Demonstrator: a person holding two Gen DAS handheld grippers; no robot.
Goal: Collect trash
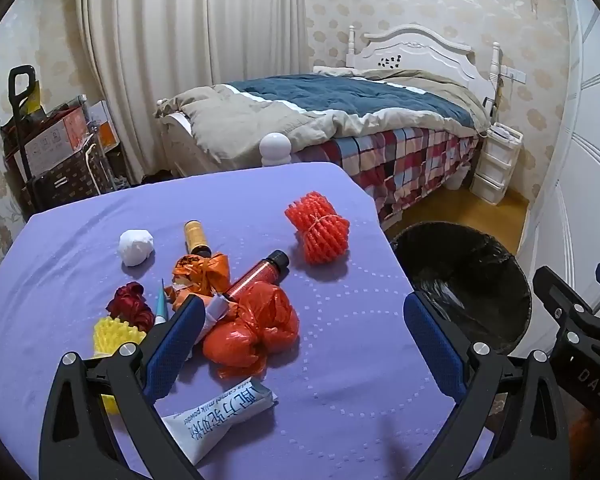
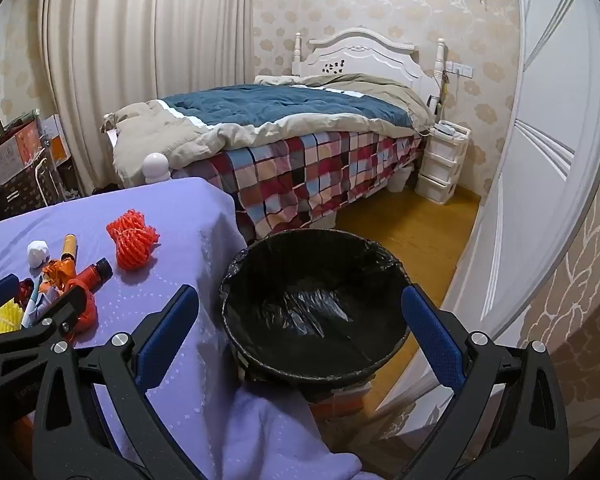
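Trash lies on a purple-covered table (image 1: 340, 360): a red foam net (image 1: 318, 228), a white paper ball (image 1: 135, 246), a yellow bottle (image 1: 195, 238), a red bottle (image 1: 259, 274), an orange wrapper (image 1: 199, 274), a crumpled red plastic bag (image 1: 255, 330), a dark red wad (image 1: 129, 304), a yellow foam net (image 1: 113, 334) and a white printed sachet (image 1: 219, 412). My left gripper (image 1: 304, 316) hangs open over the table, the red bag by its left finger. My right gripper (image 2: 300, 308) stands open above the black-lined bin (image 2: 312, 304), holding nothing.
The bin (image 1: 464, 280) stands on the wooden floor just right of the table edge. A bed with a checked cover (image 2: 300, 168) is behind, a white drawer unit (image 2: 440, 168) beside it. Boxes and a trolley (image 1: 47, 148) stand at the far left by the curtain.
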